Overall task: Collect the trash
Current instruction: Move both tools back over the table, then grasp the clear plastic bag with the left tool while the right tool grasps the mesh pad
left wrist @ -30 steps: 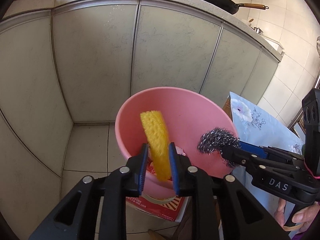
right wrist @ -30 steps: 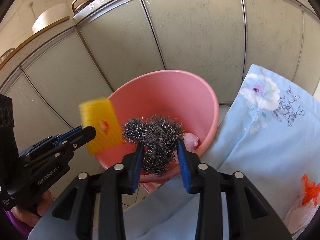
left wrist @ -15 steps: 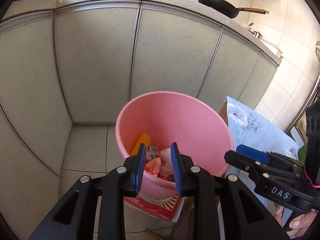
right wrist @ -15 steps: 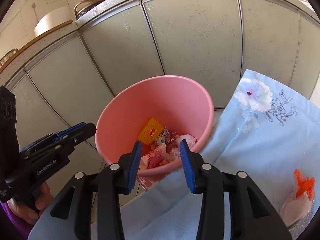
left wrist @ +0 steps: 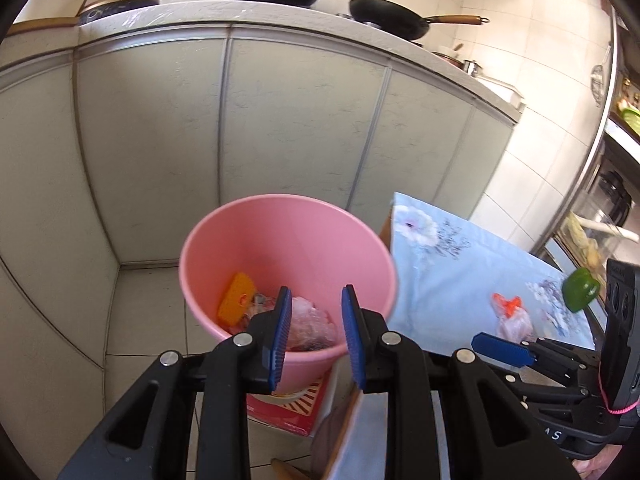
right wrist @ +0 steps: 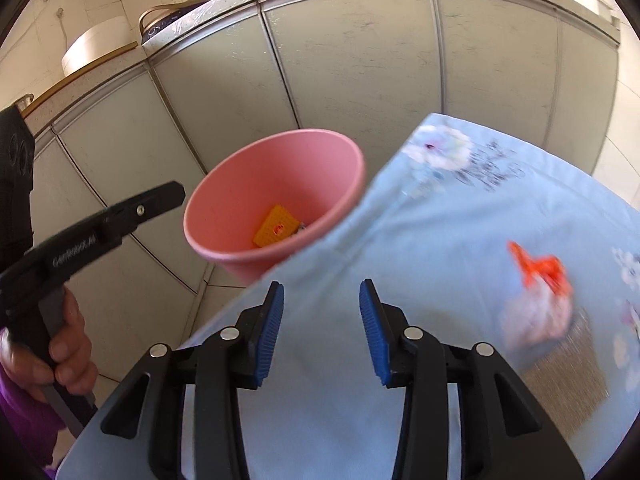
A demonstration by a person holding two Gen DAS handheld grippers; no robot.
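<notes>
A pink bucket (left wrist: 288, 240) stands on the floor by the cabinets and holds a yellow sponge (left wrist: 236, 300) and crumpled plastic wrappers (left wrist: 308, 324). My left gripper (left wrist: 314, 312) hangs open and empty over the bucket's near rim. My right gripper (right wrist: 320, 312) is open and empty above the blue floral tablecloth (right wrist: 460, 220); the bucket (right wrist: 276, 200) and sponge (right wrist: 278, 230) lie to its upper left. On the cloth sits a pinkish bag with an orange tie (right wrist: 540, 300), also seen from the left wrist as a small bag (left wrist: 512, 316). A green object (left wrist: 580, 290) rests further right.
Grey cabinet doors (left wrist: 280, 120) stand behind the bucket, with dark pans (left wrist: 392, 20) on the counter above. A red box (left wrist: 292, 408) lies under the bucket's near side. A hand (right wrist: 64, 344) grips the left tool's handle. A silvery mat (right wrist: 568, 376) lies beside the bag.
The yellow sponge left my left gripper and the steel wool left my right; the sponge now lies in the bucket. Both grippers pulled back and rightward, and the right is now over the tablecloth.
</notes>
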